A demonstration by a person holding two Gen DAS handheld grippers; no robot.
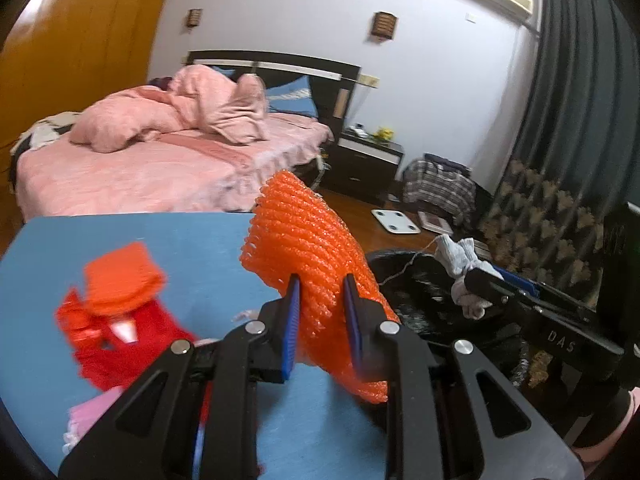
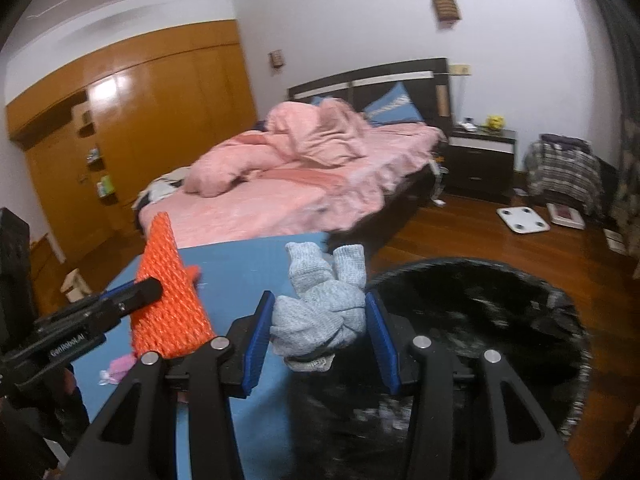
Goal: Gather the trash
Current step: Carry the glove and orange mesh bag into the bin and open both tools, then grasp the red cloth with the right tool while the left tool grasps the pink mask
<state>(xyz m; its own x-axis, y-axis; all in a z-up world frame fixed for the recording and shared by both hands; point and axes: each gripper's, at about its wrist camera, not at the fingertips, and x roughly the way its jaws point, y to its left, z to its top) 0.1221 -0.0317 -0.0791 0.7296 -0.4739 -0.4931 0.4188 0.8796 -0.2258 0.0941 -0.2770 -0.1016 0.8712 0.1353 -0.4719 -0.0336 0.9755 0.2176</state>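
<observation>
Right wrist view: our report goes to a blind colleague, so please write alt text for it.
The right tool grips a crumpled grey glove beside a black-lined trash bin. To its left, the left tool holds orange foam netting above a blue table; a pink bed lies behind.

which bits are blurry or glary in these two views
Left wrist view: red wrapper pile on the blue table is motion-smeared; orange foam net stays fairly sharp. Right wrist view: glare on the wardrobe; black bin liner smeared; fisheye bends the walls.

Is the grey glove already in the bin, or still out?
Out: the grey glove sits pinched in the right gripper, at the black-lined bin's rim.
</observation>
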